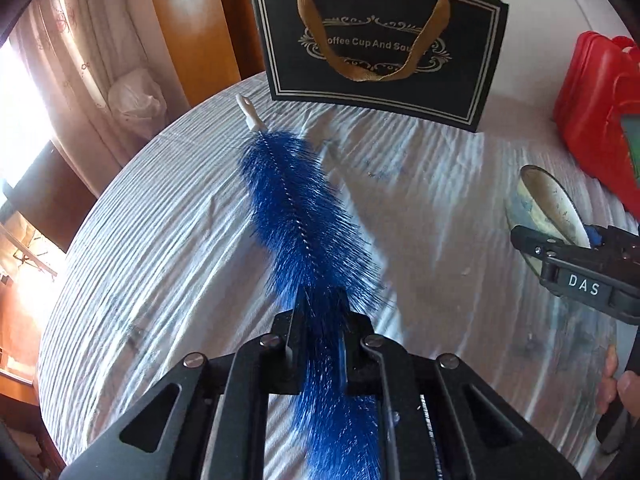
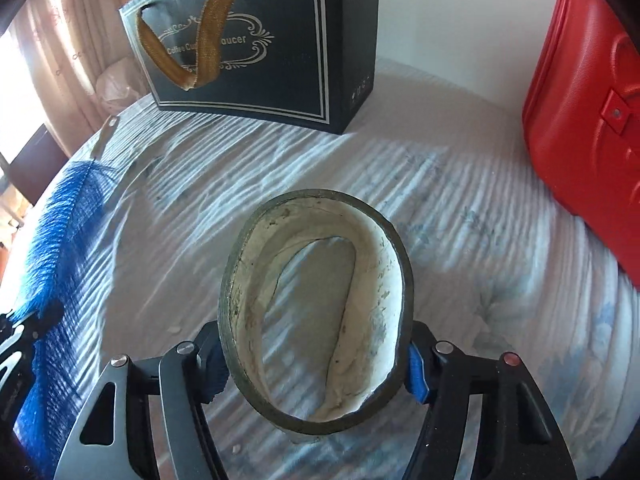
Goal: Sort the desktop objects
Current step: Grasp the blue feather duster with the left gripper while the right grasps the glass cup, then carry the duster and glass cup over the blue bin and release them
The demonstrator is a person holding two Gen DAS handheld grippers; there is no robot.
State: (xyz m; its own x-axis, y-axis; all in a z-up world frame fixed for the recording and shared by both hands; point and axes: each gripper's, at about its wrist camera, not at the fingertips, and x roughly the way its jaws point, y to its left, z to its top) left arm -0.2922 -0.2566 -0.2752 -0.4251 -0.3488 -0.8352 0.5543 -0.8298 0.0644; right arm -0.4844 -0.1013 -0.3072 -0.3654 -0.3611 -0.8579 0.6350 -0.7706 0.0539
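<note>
the bench (image 1: 168, 240) has a pale striped cloth with faint blue flowers. past its left edge hangs a thin pinkish curtain (image 1: 68, 52), and bright light comes in through a window (image 1: 16, 128) there. brown wooden panels (image 1: 188, 28) stand behind the far left corner. a white wall (image 2: 460, 20) is behind the far edge.

The left gripper (image 1: 318, 316) pointed steeply down, jaws clamped tight; the right gripper (image 2: 316, 356), at its three o'clock, gripped too.
</note>
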